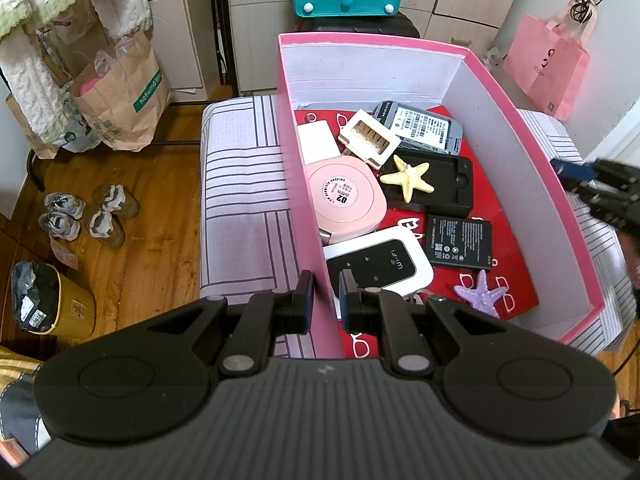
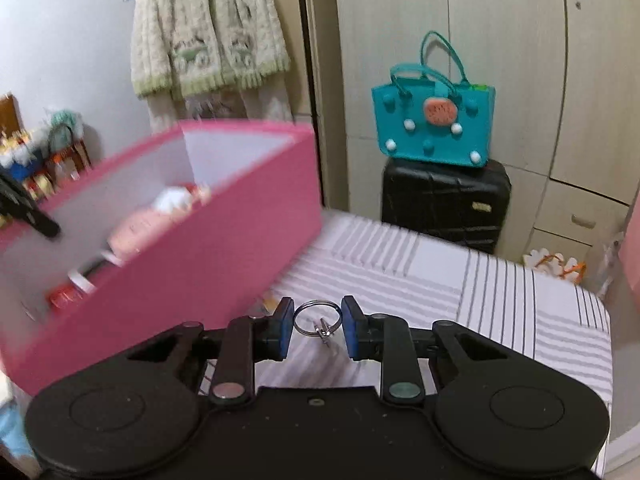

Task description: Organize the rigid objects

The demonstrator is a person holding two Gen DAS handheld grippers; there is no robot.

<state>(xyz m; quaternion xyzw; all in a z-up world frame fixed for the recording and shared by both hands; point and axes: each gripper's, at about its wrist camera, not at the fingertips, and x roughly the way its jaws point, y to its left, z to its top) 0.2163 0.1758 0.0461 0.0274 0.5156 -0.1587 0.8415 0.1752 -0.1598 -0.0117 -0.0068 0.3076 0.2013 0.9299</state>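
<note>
A: Contents of the pink box (image 1: 304,216), counted?

B: Two starfish, one cream (image 1: 409,176) lying on the black cradle (image 1: 448,184), one lilac (image 1: 482,294) on the red liner near the front wall. Two flat batteries: one grey-framed with a white label (image 1: 424,126) at the back, one black (image 1: 459,242) just past the lilac starfish. One round pink case (image 1: 346,200), one white and black Wi-Fi unit (image 1: 380,266), one white holder with slots (image 1: 370,136), one plain white block (image 1: 318,142).

A: Outside the box?

B: One metal key ring (image 2: 318,318), just beside the box's outer wall.

A: Claws?

B: The left claw (image 1: 326,300) is pinched narrow on the box's near side wall. The right claw (image 2: 316,326) has its blue pads either side of the key ring, the ring spanning the gap; it appears gripped.

A: Surface and room?

B: The box sits on a bed with a striped cover (image 1: 240,184). Wooden floor, four shoes (image 1: 90,216), one paper bag (image 1: 128,92), one yellow bin (image 1: 60,306). One teal handbag (image 2: 434,124) on one black suitcase (image 2: 446,204), cupboards behind, one pink carrier bag (image 1: 546,70) on the wall, one knitted cardigan (image 2: 208,28) hanging.
</note>
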